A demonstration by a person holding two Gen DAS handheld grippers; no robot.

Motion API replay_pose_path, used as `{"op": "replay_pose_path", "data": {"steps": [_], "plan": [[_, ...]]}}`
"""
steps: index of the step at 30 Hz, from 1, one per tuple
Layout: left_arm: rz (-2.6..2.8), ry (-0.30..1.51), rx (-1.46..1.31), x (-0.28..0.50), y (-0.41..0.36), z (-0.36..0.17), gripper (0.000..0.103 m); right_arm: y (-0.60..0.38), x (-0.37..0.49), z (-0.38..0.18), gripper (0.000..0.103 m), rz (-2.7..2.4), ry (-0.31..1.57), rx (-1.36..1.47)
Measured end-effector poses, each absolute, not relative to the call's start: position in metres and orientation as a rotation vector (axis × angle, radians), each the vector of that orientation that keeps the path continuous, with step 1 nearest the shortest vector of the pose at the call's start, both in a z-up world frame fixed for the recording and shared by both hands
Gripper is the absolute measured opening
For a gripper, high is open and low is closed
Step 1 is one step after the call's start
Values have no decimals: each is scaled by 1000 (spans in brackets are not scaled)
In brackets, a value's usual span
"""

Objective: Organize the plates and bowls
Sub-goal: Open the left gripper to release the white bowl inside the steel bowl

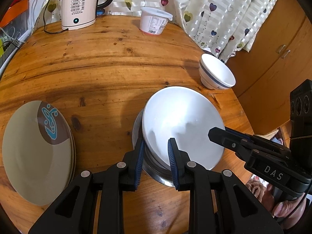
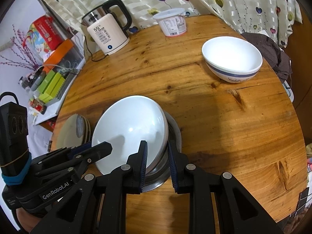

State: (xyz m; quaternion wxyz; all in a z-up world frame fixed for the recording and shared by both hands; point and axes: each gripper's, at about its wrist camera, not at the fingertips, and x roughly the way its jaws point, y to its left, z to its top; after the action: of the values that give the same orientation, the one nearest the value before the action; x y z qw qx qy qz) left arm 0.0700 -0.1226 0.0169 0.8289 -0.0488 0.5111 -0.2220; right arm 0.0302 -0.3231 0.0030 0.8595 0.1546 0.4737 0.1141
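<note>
Across bowl (image 1: 183,124) rim, both grippers straddle.

steel bowl (image 1: 156,172): mostly hidden under the tilted white bowl (image 1: 181,124), centre frame.
kettle (image 1: 79,5): lid cut off by top edge.
plate stack (image 2: 75,130): count unclear, lower left.
tub (image 2: 172,23) label: print too small to read.

- A cream electric kettle (image 1: 79,5) reading 55 °C stood at the round wooden table's (image 1: 109,62) far edge.
- A lidded white plastic tub (image 1: 155,20) stood near it.
- A heart-patterned curtain (image 1: 224,9) hung behind.
</note>
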Motion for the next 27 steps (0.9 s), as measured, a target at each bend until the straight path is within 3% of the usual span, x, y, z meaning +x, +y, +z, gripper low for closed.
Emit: {"op": "replay_pose_path", "data": {"steps": [27], "plan": [[-469, 1068, -36, 67, -129, 14, 27, -321, 31, -5, 23, 232, 1022, 299]]}}
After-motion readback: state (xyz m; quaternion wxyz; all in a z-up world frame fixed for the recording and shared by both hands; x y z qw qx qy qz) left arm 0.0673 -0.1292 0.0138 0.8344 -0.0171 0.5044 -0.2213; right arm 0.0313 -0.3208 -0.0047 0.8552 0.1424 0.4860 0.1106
